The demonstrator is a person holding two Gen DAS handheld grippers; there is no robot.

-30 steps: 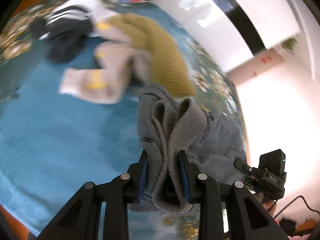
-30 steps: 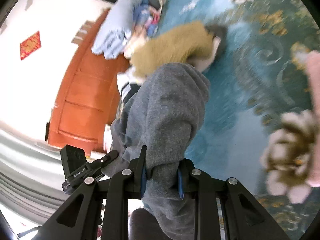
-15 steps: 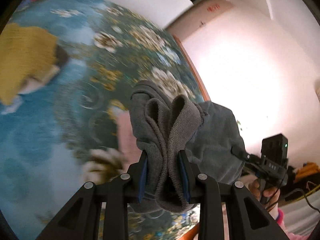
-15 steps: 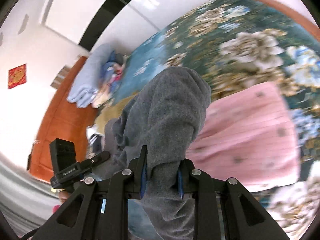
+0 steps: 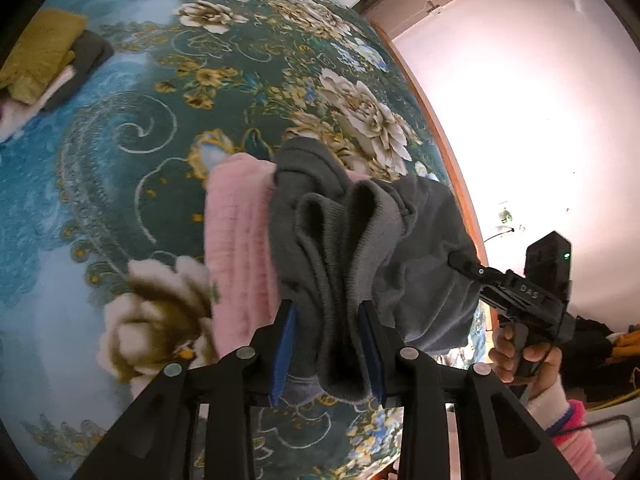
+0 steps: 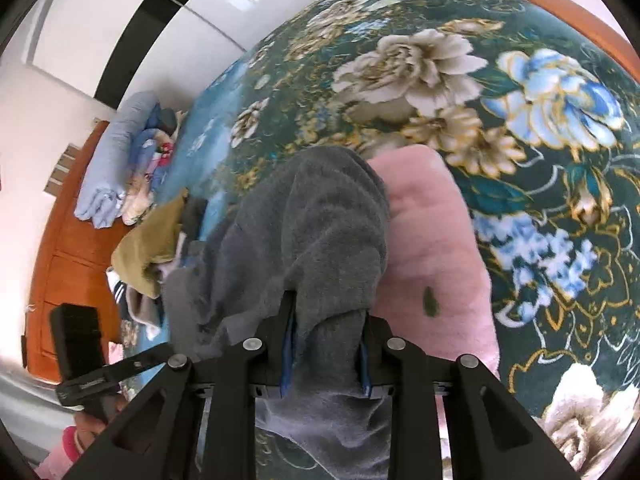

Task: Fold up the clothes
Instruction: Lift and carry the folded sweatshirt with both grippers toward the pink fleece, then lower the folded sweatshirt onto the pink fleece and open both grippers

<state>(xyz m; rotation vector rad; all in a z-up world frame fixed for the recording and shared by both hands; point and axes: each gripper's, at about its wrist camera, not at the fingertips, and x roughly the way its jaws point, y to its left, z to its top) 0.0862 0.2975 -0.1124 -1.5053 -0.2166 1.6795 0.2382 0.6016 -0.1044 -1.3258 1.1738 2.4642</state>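
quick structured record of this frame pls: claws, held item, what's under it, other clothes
left claw: shut on grey garment
right claw: shut on grey garment, other end
under it: folded pink garment on floral bedspread
other clothes: mustard garment atop a pile farther off
fold state: grey garment bunched, held above pink garment

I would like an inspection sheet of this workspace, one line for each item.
Surface: floral blanket over the bed.
Job's things: grey garment held up by both grippers; folded pink garment lying below it.
Clutter: pile of clothes; bedding roll at the far end.
Grippers: left gripper and right gripper each shut on grey cloth.
Cables: black cable near the sleeve.
Surroundings: white wall, wooden bed frame.
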